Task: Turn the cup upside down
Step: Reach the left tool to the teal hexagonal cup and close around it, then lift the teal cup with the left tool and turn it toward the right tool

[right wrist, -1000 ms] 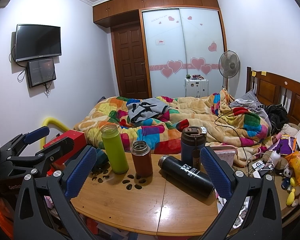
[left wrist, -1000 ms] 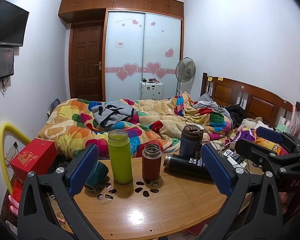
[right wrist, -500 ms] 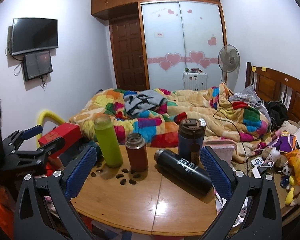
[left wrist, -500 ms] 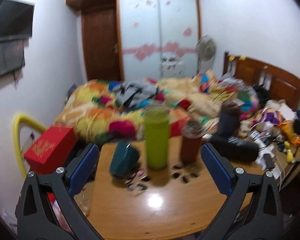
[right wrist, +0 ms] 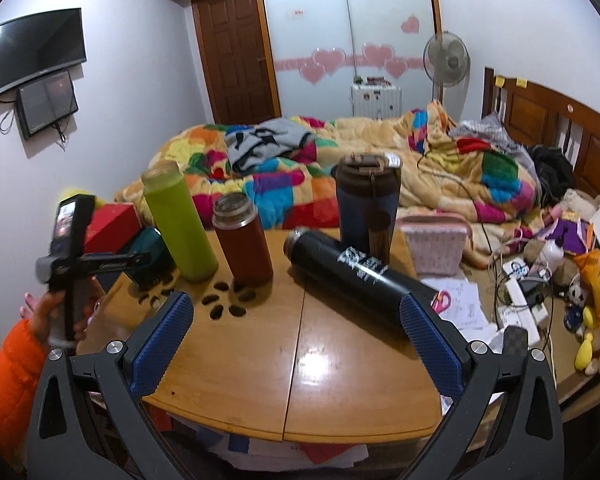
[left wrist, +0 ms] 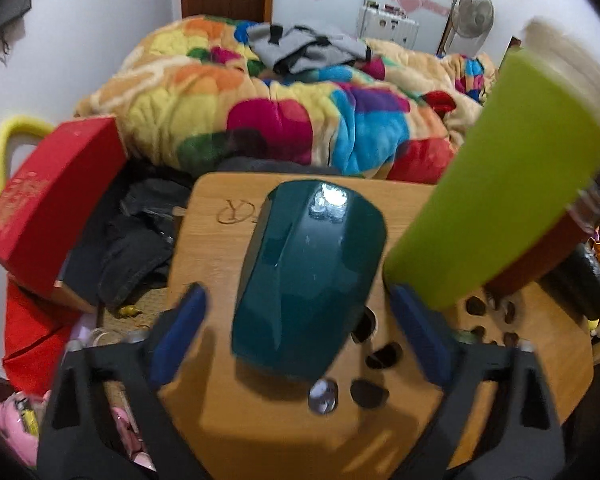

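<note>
A dark teal cup (left wrist: 308, 276) lies on its side near the left edge of the wooden table (left wrist: 260, 432). My left gripper (left wrist: 300, 336) is open, its blue pads on either side of the cup's near end, not touching it. In the right wrist view the cup (right wrist: 150, 246) shows partly behind the left gripper's body (right wrist: 72, 256). My right gripper (right wrist: 296, 332) is open and empty above the table's front half.
A green bottle (left wrist: 496, 184) stands just right of the cup, with a brown flask (right wrist: 244, 240) beside it. A black flask (right wrist: 356, 276) lies on its side and a dark tumbler (right wrist: 368, 204) stands behind. A red box (left wrist: 48, 200) and a bed lie beyond.
My left gripper has swung left and dropped close over the teal cup, which now sits between its open pads. The right gripper has shifted slightly forward and tilted down.
</note>
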